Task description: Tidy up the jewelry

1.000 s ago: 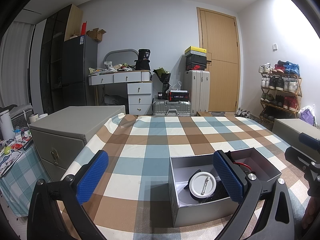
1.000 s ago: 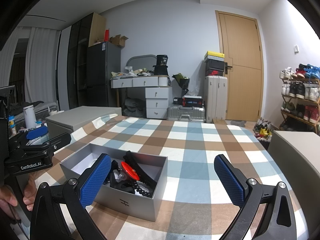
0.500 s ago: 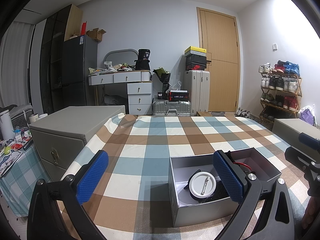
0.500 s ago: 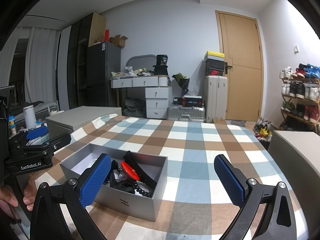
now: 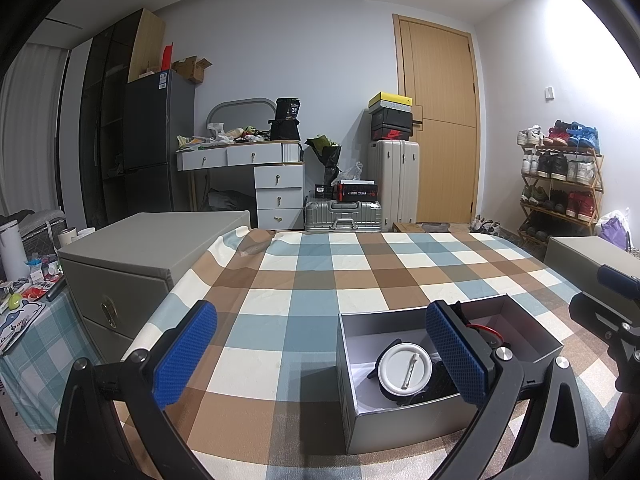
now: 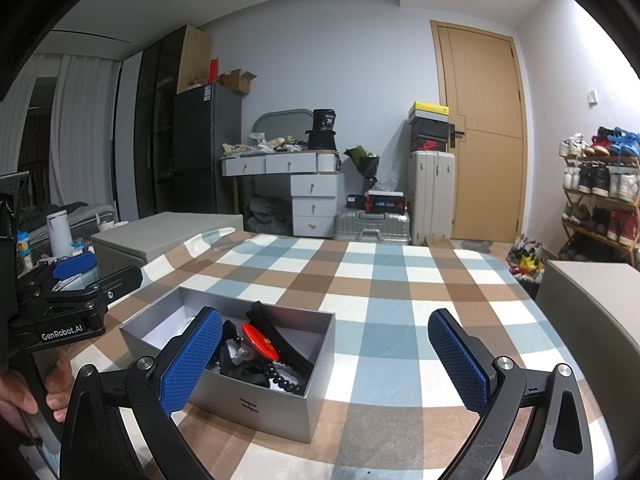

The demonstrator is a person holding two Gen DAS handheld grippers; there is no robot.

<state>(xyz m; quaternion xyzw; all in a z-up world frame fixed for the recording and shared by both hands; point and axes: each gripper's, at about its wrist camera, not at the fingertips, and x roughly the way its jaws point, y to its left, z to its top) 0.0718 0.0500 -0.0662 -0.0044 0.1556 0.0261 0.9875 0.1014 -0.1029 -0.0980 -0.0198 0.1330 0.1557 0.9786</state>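
Observation:
An open grey box (image 5: 400,426) sits on the checked tablecloth (image 5: 320,280). Inside it lie a white round disc (image 5: 406,369) with a small pin on it, black pieces and a red cord. In the right wrist view the box (image 6: 256,408) shows a red disc (image 6: 260,342), a black bead string (image 6: 282,380) and black straps. My left gripper (image 5: 320,354) is open and empty, its right finger in front of the box. My right gripper (image 6: 324,364) is open and empty, its left finger in front of the box.
Grey storage cubes stand at the table's left (image 5: 132,264) and right (image 6: 592,312). Beyond are a desk with drawers (image 5: 256,176), suitcases (image 5: 394,184), a door (image 5: 440,120) and a shoe rack (image 5: 560,184). A cluttered side table (image 5: 24,308) is at the left.

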